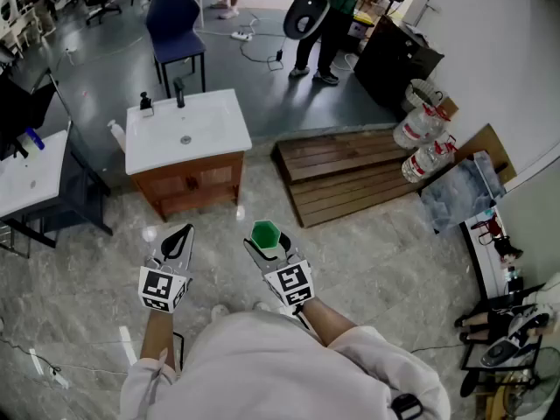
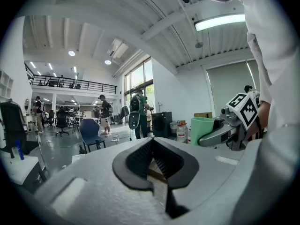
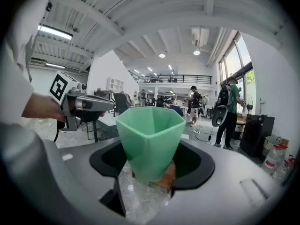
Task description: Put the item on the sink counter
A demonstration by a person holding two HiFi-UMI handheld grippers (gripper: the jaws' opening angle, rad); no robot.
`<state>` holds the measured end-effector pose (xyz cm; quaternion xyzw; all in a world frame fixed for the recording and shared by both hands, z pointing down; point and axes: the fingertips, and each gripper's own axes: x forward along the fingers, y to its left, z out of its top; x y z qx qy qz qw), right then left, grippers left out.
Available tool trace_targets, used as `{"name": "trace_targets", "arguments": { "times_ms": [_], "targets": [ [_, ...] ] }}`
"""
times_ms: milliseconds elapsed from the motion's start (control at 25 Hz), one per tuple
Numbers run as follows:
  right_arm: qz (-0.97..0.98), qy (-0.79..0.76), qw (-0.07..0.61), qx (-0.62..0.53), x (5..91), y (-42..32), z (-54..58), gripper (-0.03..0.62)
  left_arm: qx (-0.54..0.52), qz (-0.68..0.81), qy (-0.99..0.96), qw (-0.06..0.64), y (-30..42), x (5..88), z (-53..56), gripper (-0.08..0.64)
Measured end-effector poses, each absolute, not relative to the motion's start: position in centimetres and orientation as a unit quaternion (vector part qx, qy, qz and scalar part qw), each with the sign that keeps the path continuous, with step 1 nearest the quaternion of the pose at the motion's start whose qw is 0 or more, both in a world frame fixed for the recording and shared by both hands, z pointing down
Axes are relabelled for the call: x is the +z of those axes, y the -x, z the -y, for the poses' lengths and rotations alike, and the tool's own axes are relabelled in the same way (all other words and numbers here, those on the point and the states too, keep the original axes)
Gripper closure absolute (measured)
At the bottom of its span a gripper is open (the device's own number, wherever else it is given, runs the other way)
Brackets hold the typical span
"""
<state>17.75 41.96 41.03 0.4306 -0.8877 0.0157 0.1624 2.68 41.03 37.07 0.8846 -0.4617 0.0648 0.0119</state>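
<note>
A green faceted cup [image 1: 265, 233] sits upright between the jaws of my right gripper [image 1: 267, 241], which is shut on it; in the right gripper view the cup [image 3: 150, 135] fills the middle of the jaw opening. My left gripper [image 1: 179, 236] hovers beside it on the left, shut with nothing in it, its tips meeting [image 2: 152, 142]. Both are held over the marble floor, short of the sink counter [image 1: 223, 129], a white basin top on a wooden cabinet with a black faucet [image 1: 179, 91]. From the left gripper view the cup [image 2: 200, 128] shows at the right.
A soap dispenser [image 1: 145, 103] stands on the counter's back left corner and a white bottle [image 1: 116, 135] beside it. Wooden pallets [image 1: 350, 169] lie to the right, with water jugs [image 1: 422, 129]. A white table [image 1: 31, 178] is at left, a blue chair [image 1: 175, 24] and a person [image 1: 325, 16] beyond.
</note>
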Motion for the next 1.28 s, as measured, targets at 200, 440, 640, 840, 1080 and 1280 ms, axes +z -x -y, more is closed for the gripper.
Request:
{"name": "trace_targets", "arguments": {
  "times_ms": [200, 440, 640, 840, 1080, 1280],
  "targets": [
    [0.886, -0.432, 0.165, 0.014, 41.2, -17.6, -41.9, 0.302, 0.065, 0.461, -0.885, 0.012, -2.4, 37.1, -40.9, 0.554],
    [0.890, -0.428, 0.154, 0.016, 40.7, -17.1, -42.2, 0.302, 0.065, 0.458, -0.887, 0.013, -2.3, 37.1, -41.0, 0.554],
    [0.890, -0.428, 0.152, 0.018, 40.7, -16.8, -41.9, 0.302, 0.066, 0.455, -0.888, 0.013, -2.0, 37.3, -41.0, 0.554],
    [0.891, -0.426, 0.157, 0.022, 41.1, -15.6, -41.4, 0.301, 0.068, 0.454, -0.888, 0.015, -1.0, 37.6, -40.5, 0.554],
    [0.888, -0.432, 0.156, 0.014, 41.4, -14.2, -40.0, 0.301, 0.068, 0.449, -0.891, 0.014, 0.8, 38.0, -39.6, 0.554],
    [0.884, -0.440, 0.154, 0.012, 41.1, -13.4, -38.6, 0.302, 0.072, 0.442, -0.894, 0.017, 1.5, 38.3, -38.3, 0.554]
  ]
}}
